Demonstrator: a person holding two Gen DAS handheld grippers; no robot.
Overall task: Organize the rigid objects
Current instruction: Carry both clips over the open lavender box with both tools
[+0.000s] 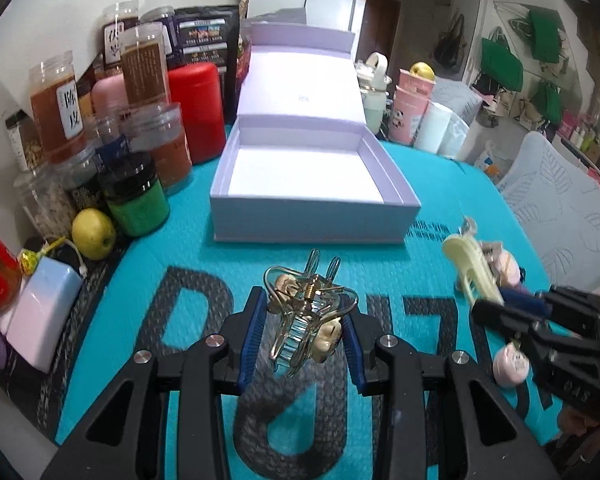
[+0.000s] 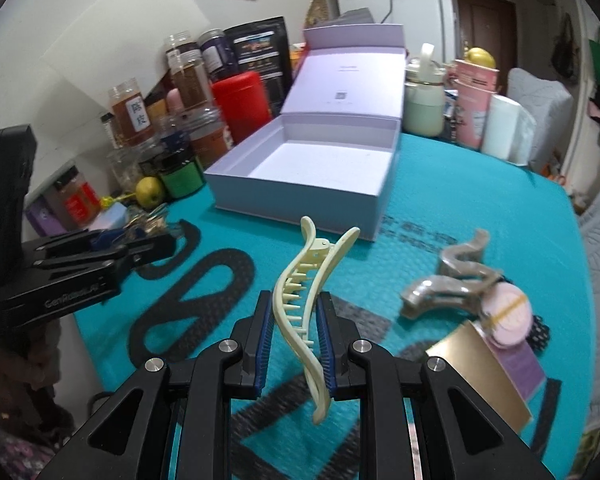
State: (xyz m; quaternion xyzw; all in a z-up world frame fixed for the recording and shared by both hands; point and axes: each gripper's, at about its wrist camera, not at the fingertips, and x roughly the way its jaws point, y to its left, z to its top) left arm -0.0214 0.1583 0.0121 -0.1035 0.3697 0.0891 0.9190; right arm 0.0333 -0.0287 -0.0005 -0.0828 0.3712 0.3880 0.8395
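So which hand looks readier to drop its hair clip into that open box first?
Probably the left. The left gripper, holding the clear claw clip, faces the open lavender box squarely. The right gripper, with the pale yellow clip, sees it at an angle.

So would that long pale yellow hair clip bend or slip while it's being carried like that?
The pale yellow hair clip looks like stiff plastic, so probably no flopping. It seems light. Held mid-length in the right gripper, its smooth curve might pivot or slip.
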